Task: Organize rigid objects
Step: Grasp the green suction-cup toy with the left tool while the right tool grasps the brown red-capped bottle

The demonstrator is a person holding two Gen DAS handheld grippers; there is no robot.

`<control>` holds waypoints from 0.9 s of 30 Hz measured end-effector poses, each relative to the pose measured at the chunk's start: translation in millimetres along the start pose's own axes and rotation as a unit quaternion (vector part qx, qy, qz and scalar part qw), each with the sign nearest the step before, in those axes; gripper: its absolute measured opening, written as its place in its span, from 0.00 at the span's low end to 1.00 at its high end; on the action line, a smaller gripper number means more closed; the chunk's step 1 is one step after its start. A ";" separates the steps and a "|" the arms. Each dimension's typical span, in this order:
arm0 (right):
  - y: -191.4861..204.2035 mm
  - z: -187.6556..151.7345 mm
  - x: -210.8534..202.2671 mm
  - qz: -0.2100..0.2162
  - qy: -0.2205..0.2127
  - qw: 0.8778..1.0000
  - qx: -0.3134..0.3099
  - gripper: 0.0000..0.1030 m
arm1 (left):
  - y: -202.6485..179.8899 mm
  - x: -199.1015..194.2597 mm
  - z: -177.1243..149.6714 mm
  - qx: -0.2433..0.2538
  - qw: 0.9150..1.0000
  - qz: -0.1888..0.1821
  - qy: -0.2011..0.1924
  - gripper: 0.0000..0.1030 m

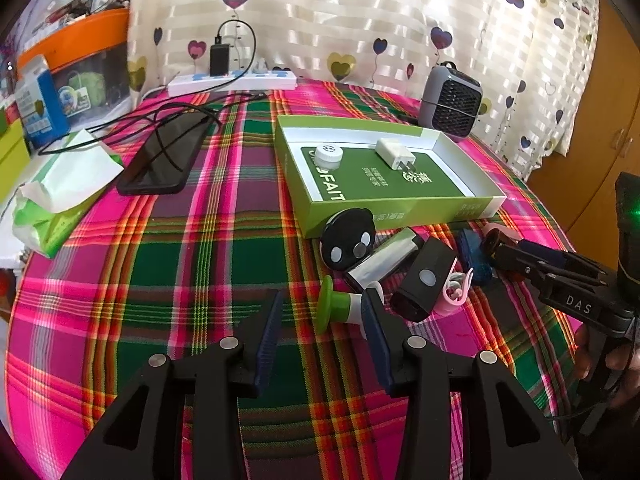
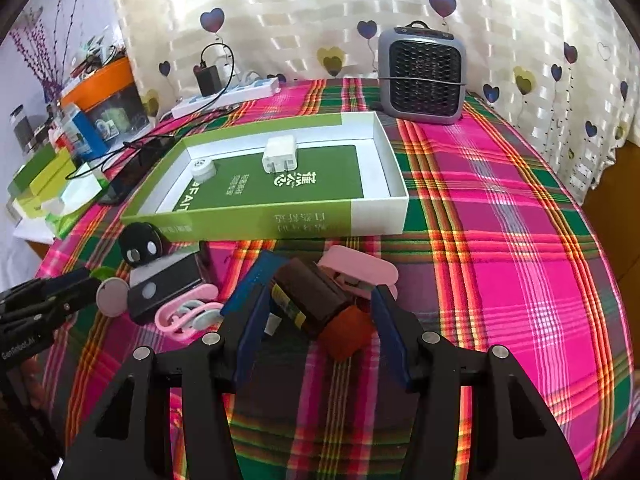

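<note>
Plaid cloth [image 1: 200, 264] fills the left wrist view: the left gripper [image 1: 320, 320] tilts downward, jaws apart and empty, a green-footed stopper [image 1: 340, 306] just ahead between the tips. Right wrist view: the right gripper [image 2: 316, 320], jaws open, straddles a brown bottle [image 2: 316, 300] with an orange cap, pads not touching; the box [image 2: 280, 220] lies beyond.
</note>
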State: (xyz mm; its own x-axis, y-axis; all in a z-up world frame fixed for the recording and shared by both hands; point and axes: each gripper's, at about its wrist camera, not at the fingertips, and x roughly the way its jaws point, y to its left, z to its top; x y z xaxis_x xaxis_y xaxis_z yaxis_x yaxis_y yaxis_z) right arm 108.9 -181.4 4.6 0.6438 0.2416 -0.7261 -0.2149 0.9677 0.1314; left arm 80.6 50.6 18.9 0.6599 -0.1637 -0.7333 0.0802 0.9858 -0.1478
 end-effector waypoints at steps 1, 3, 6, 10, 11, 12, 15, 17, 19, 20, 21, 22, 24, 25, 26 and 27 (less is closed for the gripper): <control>-0.6 0.4 0.5 0.002 0.001 1.000 -0.001 0.52 | 0.5 -0.1 -0.6 0.000 1.000 -0.002 -0.001 0.39; -1.6 1.8 4.6 0.002 0.008 1.000 -0.005 0.52 | 0.9 -0.4 -0.5 0.002 1.000 -0.006 0.001 0.39; -1.1 3.5 10.1 0.003 0.018 1.000 -0.021 0.52 | -0.8 0.1 0.8 0.003 1.000 -0.012 0.005 0.39; 0.6 4.7 11.2 0.004 0.022 0.999 -0.037 0.52 | -7.1 1.3 0.9 0.011 1.000 -0.012 0.006 0.40; 0.6 4.5 10.9 0.005 0.021 0.999 -0.038 0.52 | -8.0 2.2 1.0 0.012 1.000 -0.011 0.008 0.43; 0.9 3.9 10.5 0.006 0.020 0.999 -0.040 0.52 | -9.4 3.2 1.3 0.013 1.000 -0.012 0.009 0.44; 0.2 3.0 9.2 0.008 0.018 0.999 -0.037 0.45 | -13.3 6.4 1.8 0.017 1.000 -0.015 0.013 0.44; -0.4 3.2 8.7 0.012 0.018 0.999 -0.035 0.37 | -15.9 7.2 1.2 0.020 1.000 -0.013 0.015 0.44; 0.6 3.1 9.0 0.013 0.019 0.999 -0.036 0.33 | -17.0 8.3 1.3 0.022 1.000 -0.012 0.015 0.44; 1.3 2.7 8.6 0.014 0.018 0.999 -0.037 0.33 | -17.3 9.1 1.2 0.022 1.000 -0.013 0.017 0.44; 1.9 2.5 8.4 0.015 0.018 0.999 -0.037 0.33 | -18.1 9.9 0.9 0.023 0.999 -0.013 0.018 0.44; 2.4 1.9 8.4 0.017 0.018 0.999 -0.037 0.33 | -18.9 10.7 0.8 0.024 0.999 -0.013 0.020 0.44; 3.2 1.2 8.1 0.019 0.017 0.999 -0.037 0.32 | -20.5 12.0 1.7 0.023 0.999 -0.011 0.021 0.44; 3.7 1.4 7.8 0.020 0.016 0.999 -0.036 0.32 | -20.0 12.1 1.2 0.024 0.999 -0.012 0.020 0.44; 3.8 1.2 7.6 0.022 0.015 0.999 -0.035 0.32 | -20.3 13.0 1.1 0.022 0.999 -0.012 0.020 0.44; 3.7 1.0 7.6 0.022 0.015 0.999 -0.033 0.32 | -20.9 13.8 0.9 0.021 0.999 -0.013 0.021 0.44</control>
State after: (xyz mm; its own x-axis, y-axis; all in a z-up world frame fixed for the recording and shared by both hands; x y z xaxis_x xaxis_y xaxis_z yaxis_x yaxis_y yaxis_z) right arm 113.7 -175.9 0.1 0.6103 0.2814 -0.7405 -0.2923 0.9488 0.1198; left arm 88.7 27.8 12.5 0.6250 -0.1904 -0.7571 0.1288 0.9817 -0.1405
